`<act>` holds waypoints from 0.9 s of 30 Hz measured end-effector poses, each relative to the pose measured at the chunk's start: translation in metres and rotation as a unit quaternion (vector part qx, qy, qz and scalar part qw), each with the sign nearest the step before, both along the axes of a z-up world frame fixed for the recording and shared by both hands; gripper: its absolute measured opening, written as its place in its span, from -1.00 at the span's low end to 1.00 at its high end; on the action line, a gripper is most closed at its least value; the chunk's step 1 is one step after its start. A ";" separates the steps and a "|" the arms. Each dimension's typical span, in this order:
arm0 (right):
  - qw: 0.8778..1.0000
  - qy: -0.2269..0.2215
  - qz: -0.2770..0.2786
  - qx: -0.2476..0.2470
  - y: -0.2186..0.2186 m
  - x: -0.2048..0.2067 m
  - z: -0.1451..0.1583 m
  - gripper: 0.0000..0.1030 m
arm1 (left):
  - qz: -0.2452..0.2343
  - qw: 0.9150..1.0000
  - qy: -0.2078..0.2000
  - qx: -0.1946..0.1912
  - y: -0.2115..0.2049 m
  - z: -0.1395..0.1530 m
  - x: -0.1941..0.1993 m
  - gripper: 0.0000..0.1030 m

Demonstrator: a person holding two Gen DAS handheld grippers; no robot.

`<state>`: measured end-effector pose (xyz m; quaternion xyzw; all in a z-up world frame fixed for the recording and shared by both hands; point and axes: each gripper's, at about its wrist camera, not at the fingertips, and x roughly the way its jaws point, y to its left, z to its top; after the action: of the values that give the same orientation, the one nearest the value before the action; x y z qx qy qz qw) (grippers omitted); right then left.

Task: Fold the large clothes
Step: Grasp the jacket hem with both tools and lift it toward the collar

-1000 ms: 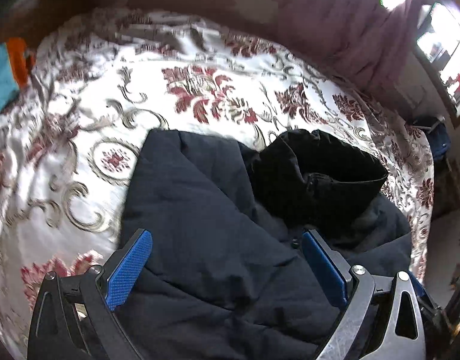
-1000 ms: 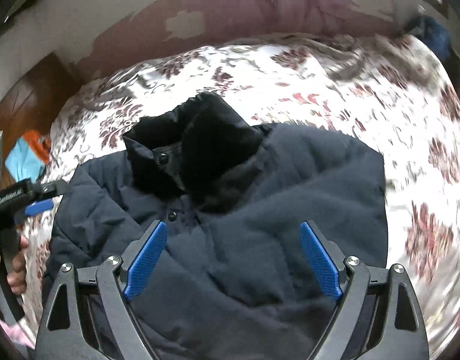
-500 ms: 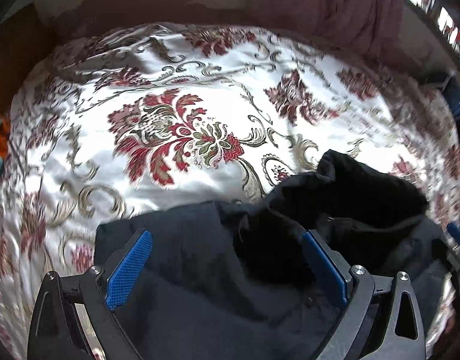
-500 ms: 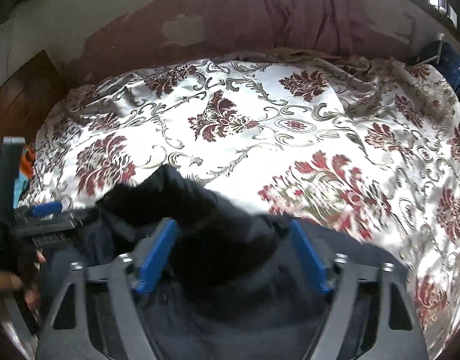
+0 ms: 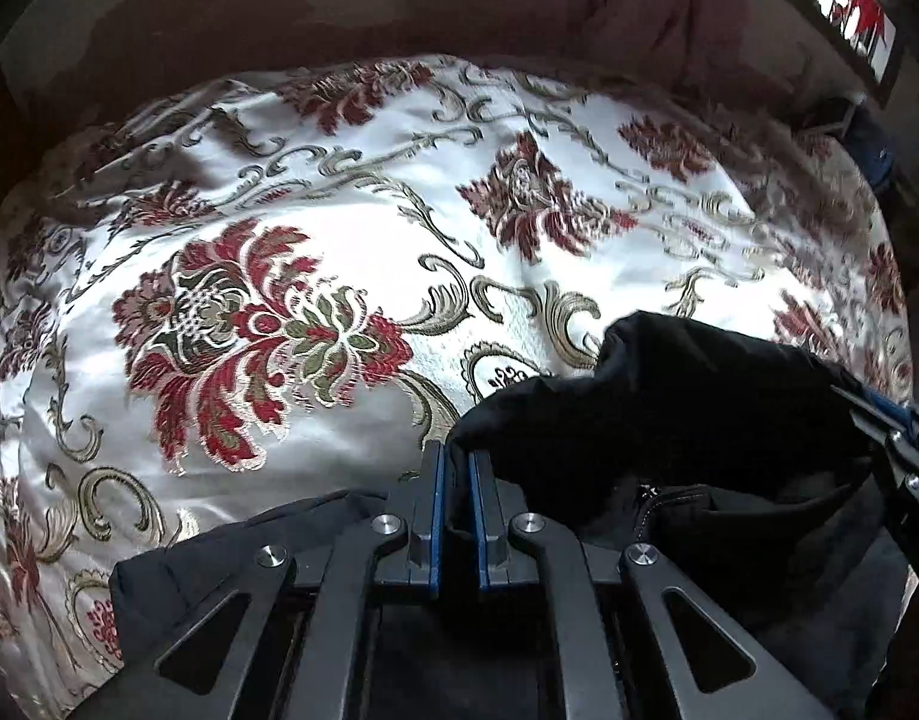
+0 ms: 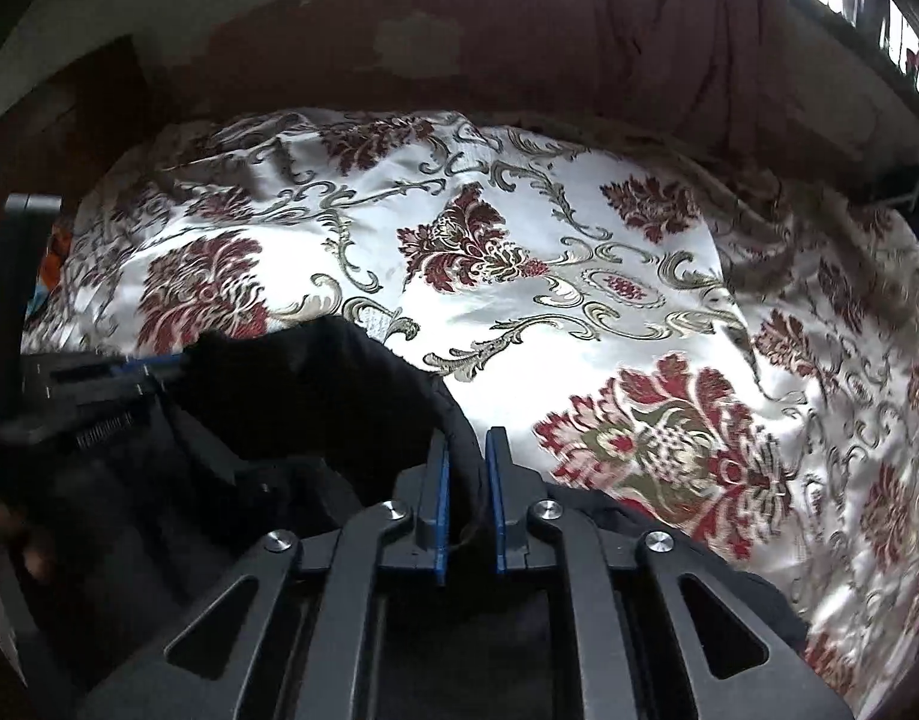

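Evidently both claws have pinched the dark jacket (image 5: pixel 687 420) at its collar end, where it lies on the flowered bedspread (image 5: pixel 339 228): the left claw (image 5: pixel 456 468) and right claw (image 6: pixel 465 456) are each clamped on fabric either side of the collar, likely so the top edge lifts evenly for a fold.

Most of the dark padded jacket (image 5: pixel 669 420) runs out of frame at the bottom edge, behind the gripper frames. The white bedspread with red flowers (image 6: pixel 639 312) blurs toward the right edge. A person's hand (image 6: pixel 15 546) at the left edge is dim and cut off.
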<state>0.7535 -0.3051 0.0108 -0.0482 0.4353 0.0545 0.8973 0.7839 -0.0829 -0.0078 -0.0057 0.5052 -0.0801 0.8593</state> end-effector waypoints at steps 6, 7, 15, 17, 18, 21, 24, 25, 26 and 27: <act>0.999 0.018 0.052 -0.003 -0.010 -0.045 -0.001 -0.85 | -0.014 0.999 -0.040 -0.020 0.028 0.024 -0.041 -0.91; 0.997 0.029 0.064 -0.014 -0.008 -0.050 -0.008 -0.85 | -0.019 0.999 -0.038 -0.027 0.037 0.025 -0.052 -0.91; 0.994 0.082 0.066 -0.037 -0.004 -0.062 -0.057 -0.85 | -0.066 0.997 0.035 -0.002 0.040 -0.017 -0.089 -0.91; 0.994 0.080 0.063 -0.043 -0.001 -0.063 -0.066 -0.85 | -0.068 0.997 0.046 0.004 0.036 -0.031 -0.090 -0.92; 0.994 0.078 0.062 -0.046 0.000 -0.064 -0.069 -0.85 | -0.070 0.996 0.051 0.011 0.032 -0.039 -0.089 -0.92; 0.995 0.069 0.057 -0.047 0.002 -0.067 -0.071 -0.85 | -0.072 0.995 0.057 0.026 0.023 -0.054 -0.088 -0.92; 0.996 0.067 0.054 -0.017 -0.005 -0.074 -0.056 -0.78 | -0.072 0.995 0.064 0.016 0.021 -0.059 -0.087 -0.91; 0.996 0.074 0.050 -0.005 -0.009 -0.077 -0.050 -0.71 | -0.070 0.995 0.065 0.003 0.025 -0.057 -0.089 -0.90; 0.996 0.079 0.049 0.008 -0.013 -0.079 -0.043 -0.67 | -0.067 0.996 0.066 -0.012 0.030 -0.052 -0.090 -0.88; 0.995 0.080 0.048 0.016 -0.018 -0.081 -0.038 -0.57 | -0.065 0.995 0.067 -0.022 0.035 -0.049 -0.093 -0.86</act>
<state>0.6720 -0.3226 -0.0271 -0.0499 0.5022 0.1081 0.8565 0.6914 -0.0483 -0.0564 0.0028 0.5591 -0.1466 0.8161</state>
